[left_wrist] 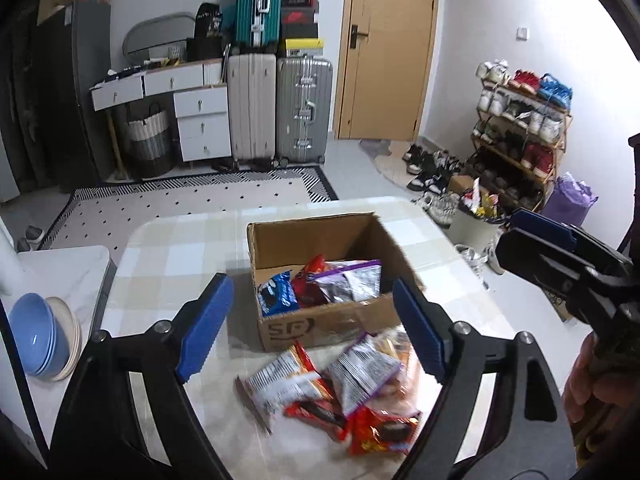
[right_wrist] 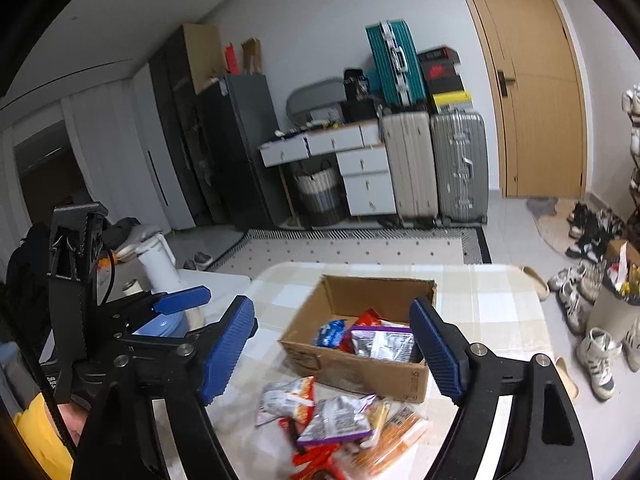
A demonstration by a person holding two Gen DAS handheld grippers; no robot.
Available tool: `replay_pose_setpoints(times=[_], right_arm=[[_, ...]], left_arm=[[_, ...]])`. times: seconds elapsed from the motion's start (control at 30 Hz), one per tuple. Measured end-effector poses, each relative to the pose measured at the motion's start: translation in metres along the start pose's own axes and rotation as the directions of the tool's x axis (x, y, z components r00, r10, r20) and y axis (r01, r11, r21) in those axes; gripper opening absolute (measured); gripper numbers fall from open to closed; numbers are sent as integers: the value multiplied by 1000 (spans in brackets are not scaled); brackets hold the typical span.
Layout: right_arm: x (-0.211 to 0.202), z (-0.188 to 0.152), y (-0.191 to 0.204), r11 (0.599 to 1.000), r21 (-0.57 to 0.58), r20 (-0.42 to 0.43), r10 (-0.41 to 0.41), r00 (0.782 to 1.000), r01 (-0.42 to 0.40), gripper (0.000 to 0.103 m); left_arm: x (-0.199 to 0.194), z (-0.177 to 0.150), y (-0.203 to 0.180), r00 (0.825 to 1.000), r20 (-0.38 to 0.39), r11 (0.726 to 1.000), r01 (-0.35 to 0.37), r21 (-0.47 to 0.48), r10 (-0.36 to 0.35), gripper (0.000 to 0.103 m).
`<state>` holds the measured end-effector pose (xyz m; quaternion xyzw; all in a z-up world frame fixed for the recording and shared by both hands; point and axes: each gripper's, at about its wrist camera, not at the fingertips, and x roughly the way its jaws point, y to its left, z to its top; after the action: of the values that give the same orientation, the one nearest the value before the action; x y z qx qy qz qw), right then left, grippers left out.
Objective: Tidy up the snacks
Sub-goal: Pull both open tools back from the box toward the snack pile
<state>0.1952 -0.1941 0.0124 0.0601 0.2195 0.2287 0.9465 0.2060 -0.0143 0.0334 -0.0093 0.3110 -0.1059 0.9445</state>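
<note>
An open cardboard box [left_wrist: 320,326] [right_wrist: 360,372] stands on the checked table [left_wrist: 180,252] [right_wrist: 488,292]. Inside lie a blue cookie pack [left_wrist: 277,294] [right_wrist: 330,332], a red pack [left_wrist: 310,284] and a silver-purple pack [left_wrist: 354,280] [right_wrist: 386,344]. A loose pile of snack packs [left_wrist: 340,392] [right_wrist: 336,424] lies on the table in front of the box. My left gripper [left_wrist: 314,328] hangs open above the pile with nothing between its blue pads [left_wrist: 208,328]. My right gripper [right_wrist: 334,350] is open too and holds nothing; it also shows at the right edge of the left wrist view [left_wrist: 552,252].
Stacked blue bowls [left_wrist: 36,336] and plates sit on a white side surface at the left. Beyond the table are a rug [left_wrist: 192,200], suitcases [left_wrist: 280,108], white drawers, a door and a shoe rack [left_wrist: 520,136]. A bin with wrappers [left_wrist: 476,220] stands off the table's right edge.
</note>
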Motion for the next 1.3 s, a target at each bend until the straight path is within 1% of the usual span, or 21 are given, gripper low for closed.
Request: replay_pose_setpoints(times=[0.03,0.07,0.13,0.2,0.23,0.3,0.33,0.37,0.43,0.5,0.57,0.7,0.8,0.87,0.93,1.03,1.17,1.3], right_arm=[[-13,-2,6,1000,-6,15,3,1000,-3,87],[-22,-5,11,1000,-8,23,3,1000,-2,89],[-44,-10,21,1000,-13,44,12,999,-11,89],[-61,-16,31,1000,-22,70,6,998,-4,90],[-69,-21,35,1000,-27,81,1,997,1,92],[-88,-33,42,1000,-28,105,-5,994,8,94],[-95,-37,45,1000,-27,113,-7,994,10,94],[-104,-44,48,1000,-26,123,-8,992,11,94],[-112,-52,51,1000,-25,131,-7,991,10,94],[-122,-65,54,1000,-25,137,-6,991,9,96],[-130,-81,57,999,-30,142,-7,990,11,102],[-132,-109,56,1000,-12,146,-19,989,21,102],[-125,-129,51,1000,5,112,-22,993,22,102],[-120,-141,46,1000,12,91,-29,995,28,102],[-113,-152,44,999,11,57,-37,998,37,102],[-106,-165,41,999,28,27,-39,999,38,102],[-102,-171,38,998,45,16,-34,999,33,102],[-101,-168,43,999,40,17,-24,1000,23,102]], left_arm=[[-14,-4,-2,1000,8,1000,5,-9,-5,82],[-25,-5,-4,1000,11,1000,14,-16,-14,83],[-49,-13,-10,999,31,999,30,-22,-29,83],[-73,-22,-18,998,52,1000,23,-4,-23,84],[-84,-27,-20,998,63,1000,19,1,-19,86],[-105,-37,-24,996,85,1000,9,2,-9,91],[-115,-43,-23,995,98,1000,10,-9,-9,98],[-120,-45,-21,994,106,1000,9,-18,-7,103],[-138,-58,-19,991,130,999,4,-40,1,103],[-151,-72,-18,991,134,998,-3,-56,10,103],[-158,-85,-15,992,127,998,-11,-68,20,103],[-165,-117,-7,992,115,995,-36,-97,48,103],[-161,-143,-6,993,99,994,-54,-94,64,103],[-152,-155,-3,994,67,993,-79,-85,85,103],[-143,-166,0,997,31,994,-74,-84,77,103],[-130,-181,5,998,-2,991,-66,-116,66,103],[-115,-185,5,998,-18,991,-68,-116,67,103],[-106,-187,3,998,-24,992,-63,-112,61,103]])
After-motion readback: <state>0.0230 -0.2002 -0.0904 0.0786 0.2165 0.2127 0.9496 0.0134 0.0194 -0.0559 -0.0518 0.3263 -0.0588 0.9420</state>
